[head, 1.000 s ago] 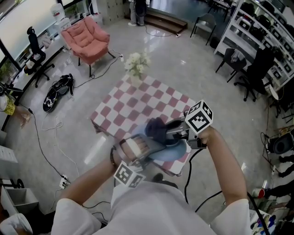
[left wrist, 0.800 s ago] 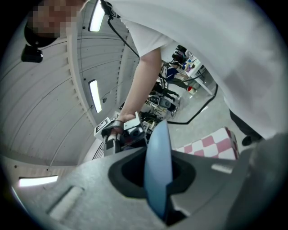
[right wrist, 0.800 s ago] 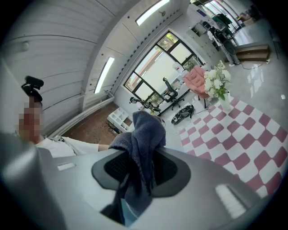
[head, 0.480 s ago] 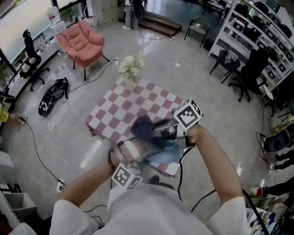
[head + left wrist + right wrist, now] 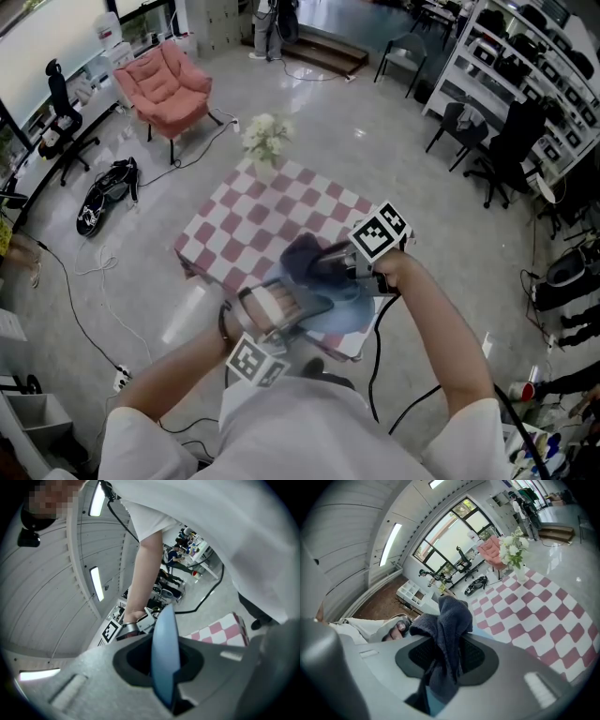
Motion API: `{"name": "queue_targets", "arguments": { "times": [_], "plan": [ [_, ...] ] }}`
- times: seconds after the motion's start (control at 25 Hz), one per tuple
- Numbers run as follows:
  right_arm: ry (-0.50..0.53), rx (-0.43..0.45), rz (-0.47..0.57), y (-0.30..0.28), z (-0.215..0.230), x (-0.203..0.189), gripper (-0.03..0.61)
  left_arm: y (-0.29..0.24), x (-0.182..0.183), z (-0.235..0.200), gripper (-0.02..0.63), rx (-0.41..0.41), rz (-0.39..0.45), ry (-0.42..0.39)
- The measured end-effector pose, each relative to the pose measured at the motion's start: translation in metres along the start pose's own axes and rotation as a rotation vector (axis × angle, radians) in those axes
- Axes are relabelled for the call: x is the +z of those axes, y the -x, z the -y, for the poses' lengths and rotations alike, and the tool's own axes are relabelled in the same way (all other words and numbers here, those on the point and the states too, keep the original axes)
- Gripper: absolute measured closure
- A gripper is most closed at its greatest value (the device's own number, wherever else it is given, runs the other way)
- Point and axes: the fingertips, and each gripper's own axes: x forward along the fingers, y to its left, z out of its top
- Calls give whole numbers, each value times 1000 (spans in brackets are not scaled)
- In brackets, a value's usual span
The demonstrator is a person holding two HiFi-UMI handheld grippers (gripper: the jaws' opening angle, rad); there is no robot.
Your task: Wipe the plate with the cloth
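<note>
A light blue plate (image 5: 345,310) is held up above the near edge of the checked table (image 5: 253,221). My left gripper (image 5: 298,309) is shut on the plate's rim, and the left gripper view shows the plate (image 5: 164,658) edge-on between the jaws. My right gripper (image 5: 328,267) is shut on a dark blue cloth (image 5: 305,258), which bunches out of the jaws in the right gripper view (image 5: 445,639). The cloth lies against the plate's far left part.
A vase of white flowers (image 5: 264,139) stands at the table's far corner. A pink armchair (image 5: 164,86) sits beyond on the left, black chairs (image 5: 497,150) and shelving to the right. A cable (image 5: 380,361) hangs from my right hand.
The right gripper and cloth went left across the plate, then came back a little to the right. The left gripper has kept the plate almost still.
</note>
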Motion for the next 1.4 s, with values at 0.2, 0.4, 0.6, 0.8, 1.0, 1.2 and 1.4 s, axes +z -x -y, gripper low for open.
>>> {"name": "queue_targets", "arguments": {
  "times": [0.2, 0.4, 0.6, 0.8, 1.0, 1.2, 1.4],
  "plan": [
    [-52, -68, 14, 15, 26, -9, 448, 5, 0, 0, 577, -5, -5, -8],
    [-71, -130, -2, 26, 47, -19, 448, 5, -1, 3, 577, -17, 2, -8],
    [-106, -203, -18, 44, 71, -33, 448, 8, -5, -1, 577, -8, 3, -7],
    [-151, -297, -39, 58, 94, -50, 448, 10, -4, -7, 575, 0, 12, -13],
    [-184, -330, -16, 58, 108, -46, 448, 9, -8, -10, 577, 2, 22, -24],
    [-174, -303, -19, 42, 105, -35, 448, 4, -10, -6, 577, -23, 46, -37],
    [-146, -276, -15, 30, 102, -16, 448, -2, -9, -3, 575, -33, 77, -43]
  ]
}}
